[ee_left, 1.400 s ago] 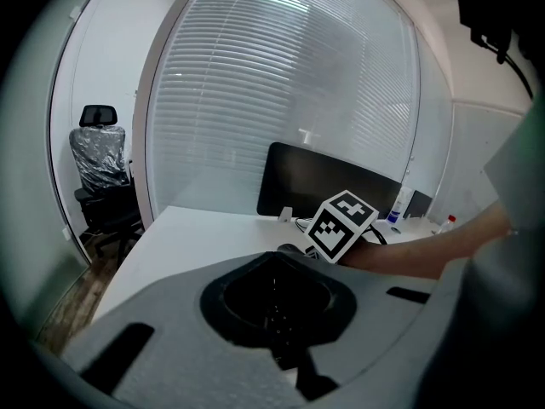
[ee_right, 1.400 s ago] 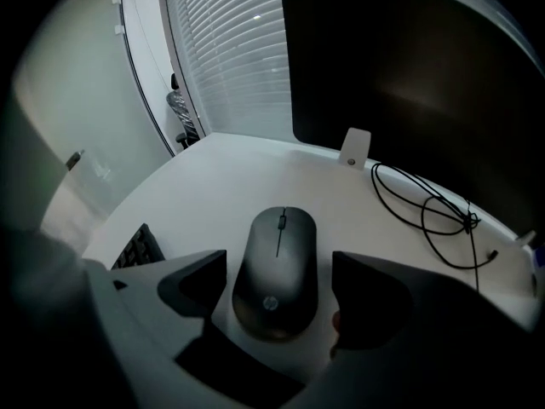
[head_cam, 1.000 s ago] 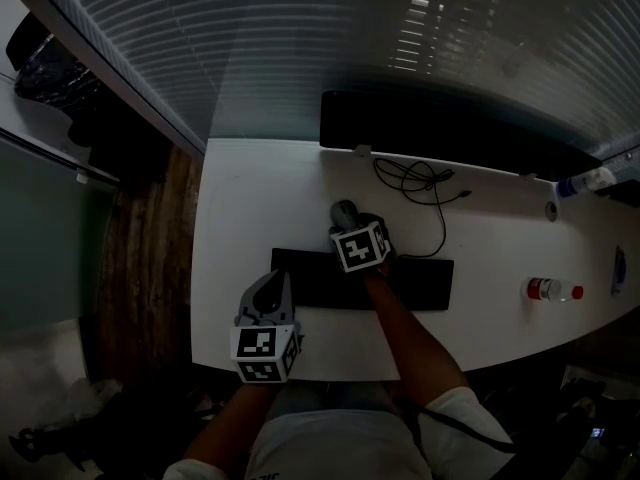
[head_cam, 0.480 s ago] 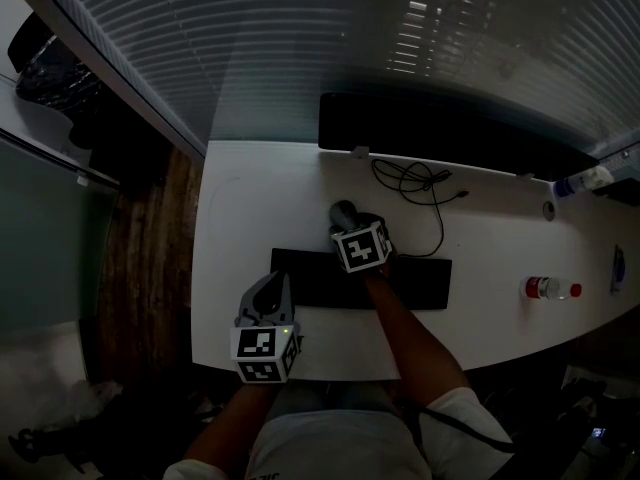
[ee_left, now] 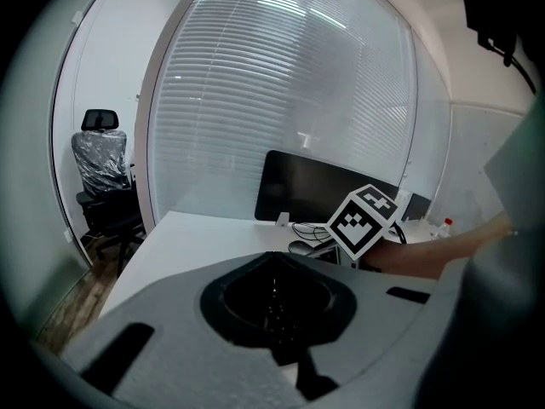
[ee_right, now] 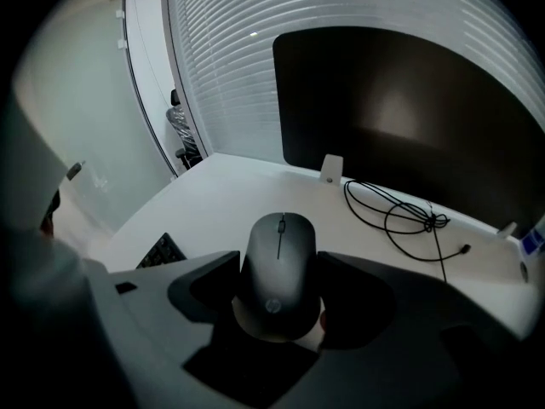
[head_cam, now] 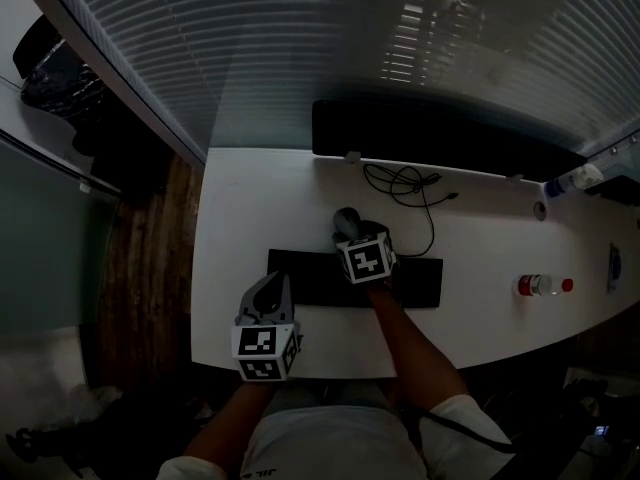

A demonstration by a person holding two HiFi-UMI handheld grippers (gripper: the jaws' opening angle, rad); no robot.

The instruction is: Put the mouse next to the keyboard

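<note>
Black mouse [ee_right: 279, 273] — smooth, rounded, matte

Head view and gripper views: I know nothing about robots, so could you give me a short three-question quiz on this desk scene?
1. True or false: the mouse sits between the jaws of the right gripper.
2. What lies on the desk between the monitor and the mouse? A a tangled cable; B a mug; C a book.
3. Fill in: in the head view, the bottle lies to the ___ of the keyboard.
Key: 1 true; 2 A; 3 right.
</note>
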